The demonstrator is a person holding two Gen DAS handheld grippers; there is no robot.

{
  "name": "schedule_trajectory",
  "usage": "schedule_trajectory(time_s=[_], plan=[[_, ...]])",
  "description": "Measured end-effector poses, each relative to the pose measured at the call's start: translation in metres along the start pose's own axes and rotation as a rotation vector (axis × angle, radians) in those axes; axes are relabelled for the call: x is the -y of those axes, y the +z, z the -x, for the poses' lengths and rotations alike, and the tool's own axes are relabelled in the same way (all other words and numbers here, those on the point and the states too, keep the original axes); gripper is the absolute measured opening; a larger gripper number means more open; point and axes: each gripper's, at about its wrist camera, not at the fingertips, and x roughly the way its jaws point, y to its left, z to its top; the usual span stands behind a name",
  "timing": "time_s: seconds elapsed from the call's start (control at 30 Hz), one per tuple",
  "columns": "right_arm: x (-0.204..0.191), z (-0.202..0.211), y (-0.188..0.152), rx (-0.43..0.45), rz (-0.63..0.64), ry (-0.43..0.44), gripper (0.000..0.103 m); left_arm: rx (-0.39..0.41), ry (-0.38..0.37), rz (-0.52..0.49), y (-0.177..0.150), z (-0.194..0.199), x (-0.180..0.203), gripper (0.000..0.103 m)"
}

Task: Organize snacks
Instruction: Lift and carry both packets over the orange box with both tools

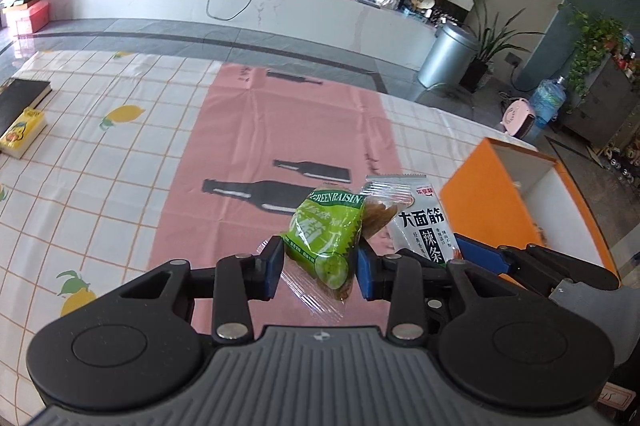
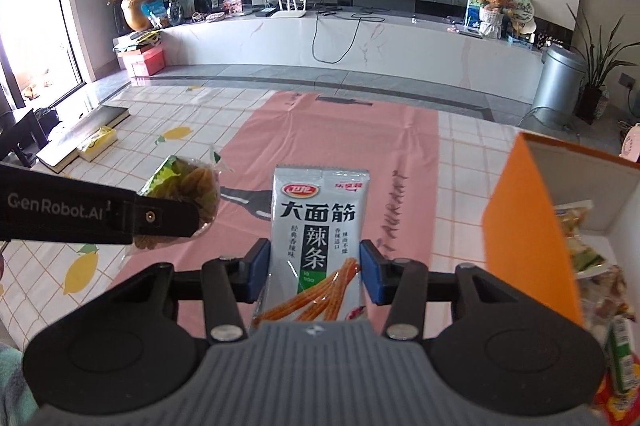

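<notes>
- Left claw (image 1: pixel 318 268): closed on a green raisin packet (image 1: pixel 326 232), which is pinched between the blue pads (image 1: pixel 271 268) and held above the worktop (image 1: pixel 120 186). The same packet is seen in the right wrist view (image 2: pixel 188 186), partly hidden behind the left claw's arm.
- Right claw (image 2: pixel 314 272): closed on a grey spicy-strip packet (image 2: pixel 318 226), held upright between its pads, printed face toward the camera. In the left wrist view this packet (image 1: pixel 420 222) is seen just beside the raisin packet, on its right.
- Orange box (image 2: pixel 532 226): stands open on the worktop to the right of both claws; several snack packets (image 2: pixel 588 254) are seen lying inside it.
- Worktop: covered by a checked cloth with lemon print and a pink sheet (image 1: pixel 280 130) with bottle silhouettes.
- Far left of the worktop: a yellow box (image 1: pixel 22 134) is noted beside a dark book (image 1: pixel 20 98).
</notes>
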Motion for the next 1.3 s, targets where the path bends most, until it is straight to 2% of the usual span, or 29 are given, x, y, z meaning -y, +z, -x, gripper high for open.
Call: schedule_trajectory(time_s=[0.5, 0.73, 0.97, 1.1, 1.3], plan=[[0.097, 0.101, -0.003, 0.087, -0.002, -0.093, 0.045, 0.041, -0.114, -0.138, 0.001, 0.012, 0.123, 0.041], [0.161, 0.129, -0.013, 0.057, -0.052, -0.133, 0.045, 0.015, -0.174, -0.231, 0.0, -0.004, 0.179, 0.041], [0.221, 0.121, -0.034, -0.049, -0.086, -0.159, 0.045, -0.073, -0.213, -0.352, -0.005, -0.043, 0.231, 0.041], [0.241, 0.104, -0.04, -0.115, -0.068, -0.172, 0.045, -0.13, -0.177, -0.442, -0.007, -0.072, 0.253, 0.041], [0.261, 0.083, -0.038, -0.155, -0.051, -0.141, 0.045, -0.207, -0.124, -0.537, -0.002, -0.109, 0.273, 0.041]])
